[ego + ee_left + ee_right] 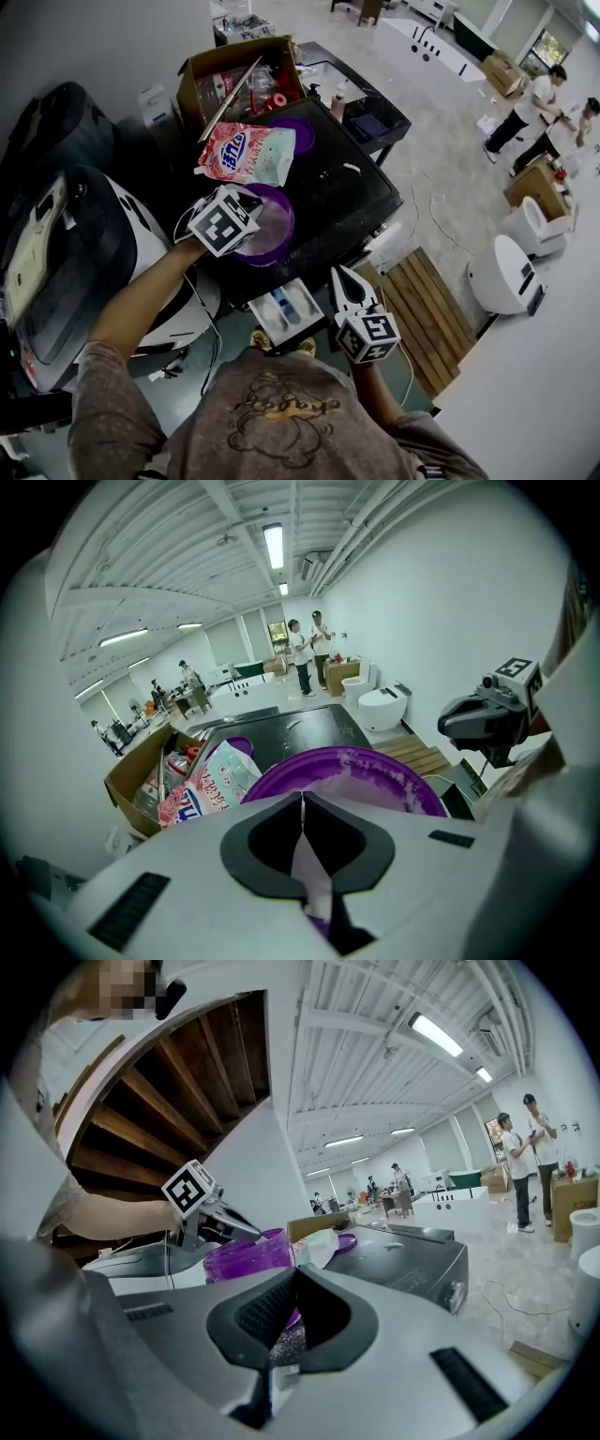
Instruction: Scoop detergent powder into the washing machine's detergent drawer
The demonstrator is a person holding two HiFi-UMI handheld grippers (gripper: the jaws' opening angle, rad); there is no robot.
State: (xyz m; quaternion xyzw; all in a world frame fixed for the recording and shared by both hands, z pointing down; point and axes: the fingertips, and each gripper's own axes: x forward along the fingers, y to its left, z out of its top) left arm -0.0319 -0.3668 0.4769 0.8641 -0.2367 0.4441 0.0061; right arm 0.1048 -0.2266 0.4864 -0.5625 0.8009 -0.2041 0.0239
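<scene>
Two grippers are in use. The left gripper (301,803) is clamped on the rim of the purple bowl (277,225) on the dark washer top (361,178). The right gripper (294,1275) is closed and empty, beside the open drawer (286,307). A detergent bag (246,153) lies behind the bowl. The room is a large hall with a grey floor (441,141).

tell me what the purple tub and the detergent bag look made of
Purple tub: probably plastic, glossy and translucent; light glows through its wall in the right gripper view.
Detergent bag: likely thin printed plastic film; it lies crumpled and creased, with a slight sheen.
</scene>
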